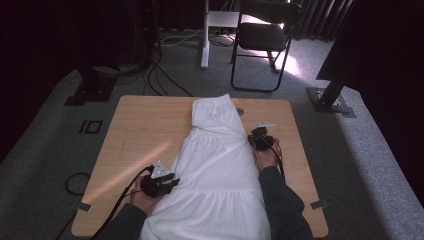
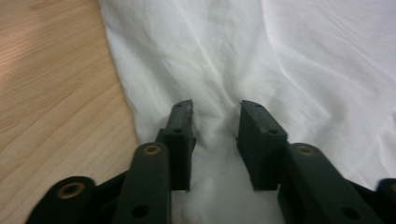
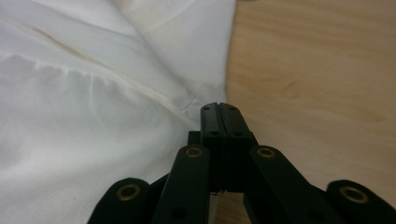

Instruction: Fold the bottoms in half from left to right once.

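Observation:
A white dress (image 1: 220, 170) lies lengthwise on the wooden table (image 1: 140, 135), its narrow top toward the far edge. My left gripper (image 1: 171, 183) is at the dress's left edge near the skirt. In the left gripper view its jaws (image 2: 215, 109) stand partly apart with a puffed fold of the white cloth (image 2: 299, 60) pinched between them, creases running toward the gap. My right gripper (image 1: 255, 137) is at the dress's right edge by the waist. Its jaws (image 3: 218, 106) are pressed together, tips touching the cloth's border (image 3: 116, 107); whether cloth is caught there I cannot tell.
Bare wood (image 3: 317, 70) runs along the right of the dress, and more (image 2: 51, 93) along its left. Beyond the table stand a black folding chair (image 1: 265, 35), a white post (image 1: 205, 35) and a black stand base (image 1: 330, 100). Cables (image 1: 160, 75) lie on the grey carpet.

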The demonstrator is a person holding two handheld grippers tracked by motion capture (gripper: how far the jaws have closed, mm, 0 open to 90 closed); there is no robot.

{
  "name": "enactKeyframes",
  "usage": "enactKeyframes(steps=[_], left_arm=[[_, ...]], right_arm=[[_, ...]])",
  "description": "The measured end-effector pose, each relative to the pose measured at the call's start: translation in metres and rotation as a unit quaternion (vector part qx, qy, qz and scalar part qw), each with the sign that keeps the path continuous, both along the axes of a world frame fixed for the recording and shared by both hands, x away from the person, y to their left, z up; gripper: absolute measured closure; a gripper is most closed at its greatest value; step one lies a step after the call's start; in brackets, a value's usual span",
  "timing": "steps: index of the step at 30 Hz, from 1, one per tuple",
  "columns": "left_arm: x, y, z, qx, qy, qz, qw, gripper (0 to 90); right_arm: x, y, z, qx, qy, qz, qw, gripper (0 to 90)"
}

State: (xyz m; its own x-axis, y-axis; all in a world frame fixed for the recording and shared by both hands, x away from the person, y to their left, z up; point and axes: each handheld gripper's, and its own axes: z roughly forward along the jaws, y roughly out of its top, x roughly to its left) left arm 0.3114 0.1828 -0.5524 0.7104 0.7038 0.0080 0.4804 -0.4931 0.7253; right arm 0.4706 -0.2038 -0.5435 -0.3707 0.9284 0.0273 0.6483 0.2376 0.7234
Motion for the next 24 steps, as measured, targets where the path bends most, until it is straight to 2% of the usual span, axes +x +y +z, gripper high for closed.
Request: enactKeyframes(steps=[2,3,8,10,12,13,15,17,19,21,23,24], left_arm=[[-0.004,0.0,0.001,0.005,0.003,-0.007,1.0,73.9],[-0.006,0.0,0.001,0.007,0.003,-0.01,0.9999,75.4],[-0.023,0.0,0.002,0.007,0.01,-0.016,0.9998,77.3],[-0.031,-0.002,0.003,0.01,0.017,-0.027,0.9994,77.0],[-0.034,-0.002,0.006,0.012,0.019,-0.032,0.9992,69.4],[-0.032,-0.002,0.009,0.005,0.015,-0.026,0.9995,64.7],[-0.025,-0.001,0.02,-0.01,-0.006,-0.009,0.9999,57.7],[-0.012,0.0,0.035,-0.03,-0.022,0.007,0.9993,53.5],[0.007,-0.002,0.049,-0.046,-0.039,0.014,0.9981,51.0],[0.027,-0.009,0.057,-0.052,-0.068,0.029,0.9959,48.7],[0.027,-0.009,0.057,-0.052,-0.068,0.029,0.9959,47.8],[0.059,-0.023,0.058,-0.066,-0.074,0.038,0.9944,47.7]], right_arm=[[-0.001,0.002,-0.007,-0.003,0.01,0.003,0.9999,88.7],[-0.004,0.002,-0.008,-0.001,0.003,0.004,1.0,88.7],[-0.019,0.002,-0.008,-0.016,0.001,0.022,0.9996,88.6],[-0.029,0.001,-0.009,-0.016,-0.003,0.028,0.9995,88.5],[-0.037,-0.002,-0.01,-0.014,-0.007,0.032,0.9994,88.4],[-0.039,-0.004,-0.01,-0.014,-0.008,0.034,0.9993,88.4],[-0.039,-0.006,-0.01,-0.008,-0.006,0.036,0.9993,88.3],[-0.037,-0.007,-0.009,-0.003,0.001,0.033,0.9994,88.3],[-0.036,-0.005,-0.009,-0.009,0.002,0.031,0.9995,88.4],[-0.036,-0.003,-0.009,-0.01,0.001,0.027,0.9996,88.5],[-0.036,-0.003,-0.009,-0.011,0.001,0.026,0.9996,88.5],[-0.036,-0.003,-0.009,-0.009,0.001,0.024,0.9997,88.6]])
